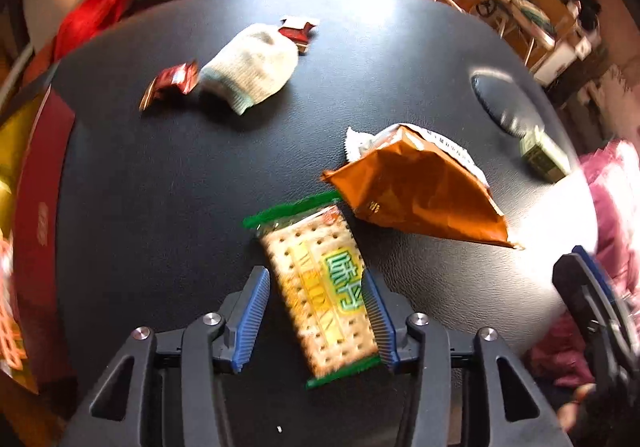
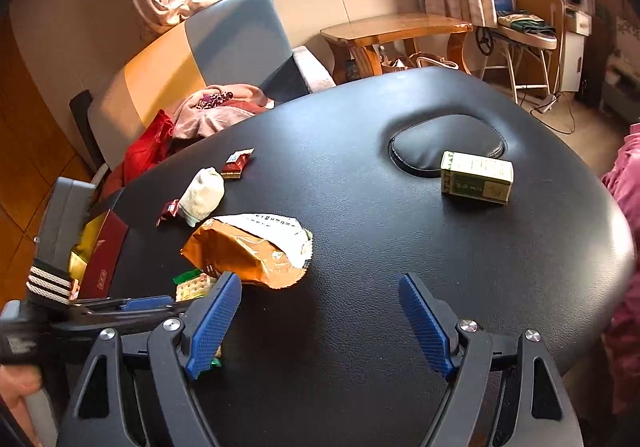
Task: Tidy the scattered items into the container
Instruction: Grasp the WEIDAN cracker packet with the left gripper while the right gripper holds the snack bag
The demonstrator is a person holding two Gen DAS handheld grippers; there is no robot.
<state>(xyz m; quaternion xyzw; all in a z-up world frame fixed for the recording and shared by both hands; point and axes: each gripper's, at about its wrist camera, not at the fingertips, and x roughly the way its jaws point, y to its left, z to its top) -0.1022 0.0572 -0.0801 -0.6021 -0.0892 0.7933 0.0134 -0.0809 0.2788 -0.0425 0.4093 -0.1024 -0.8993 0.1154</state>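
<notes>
One red box [image 2: 105,247] at table edge, contents unclear | left tongs [image 1: 316,317] straddle cracker packet [image 1: 320,295] | right tongs [image 2: 320,321] wide

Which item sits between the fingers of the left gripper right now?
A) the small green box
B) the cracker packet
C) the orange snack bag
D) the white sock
B: the left gripper has its blue fingers on either side of the cracker packet.

On the black table [image 2: 400,231] lie a green-edged yellow cracker packet [image 1: 320,287], an orange bag [image 1: 416,191], a pale grey sock [image 1: 252,67], dark red wrappers [image 1: 172,83] and a green box [image 2: 476,177].
</notes>
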